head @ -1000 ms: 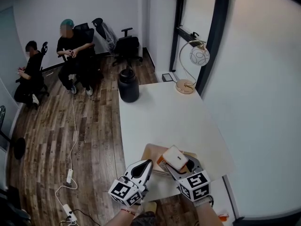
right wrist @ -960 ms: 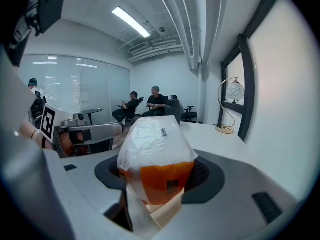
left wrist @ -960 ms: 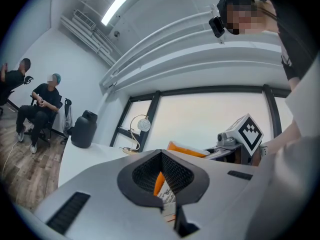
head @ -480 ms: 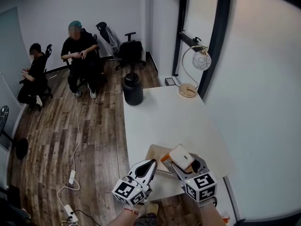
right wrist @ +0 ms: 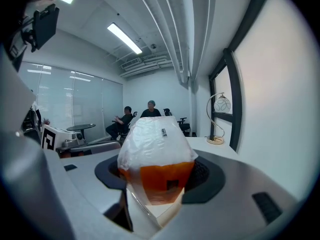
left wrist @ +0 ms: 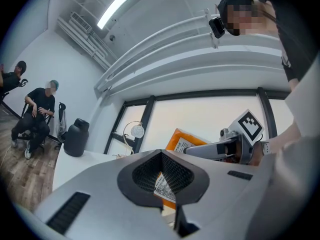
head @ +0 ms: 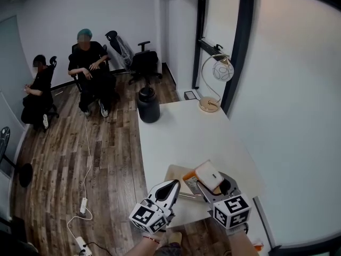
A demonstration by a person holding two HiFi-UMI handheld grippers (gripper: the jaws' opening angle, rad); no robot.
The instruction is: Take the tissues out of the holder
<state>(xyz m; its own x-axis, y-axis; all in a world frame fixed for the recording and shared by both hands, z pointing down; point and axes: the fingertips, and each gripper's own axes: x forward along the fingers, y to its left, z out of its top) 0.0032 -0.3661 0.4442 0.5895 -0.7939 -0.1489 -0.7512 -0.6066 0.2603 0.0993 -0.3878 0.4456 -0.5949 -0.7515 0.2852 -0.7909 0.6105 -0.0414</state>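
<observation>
While right tool (right wrist: 159, 176) clamps tissue pack (right wrist: 156, 144) wide, left tool (left wrist: 161, 156) closed; empty

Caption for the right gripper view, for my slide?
Right gripper, jaws clamped on a white-and-orange tissue pack; desk lamp on the table beyond.

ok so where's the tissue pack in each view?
Head view: tissue pack low, just right of centre, gripped between the jaws.
Left gripper view: its orange end shows right of centre, beyond the jaws.
Right gripper view: dead centre, gripped between the jaws.
Shared landmark: the globe lamp, small at centre-left in the left gripper view, at right in the right gripper view.
</observation>
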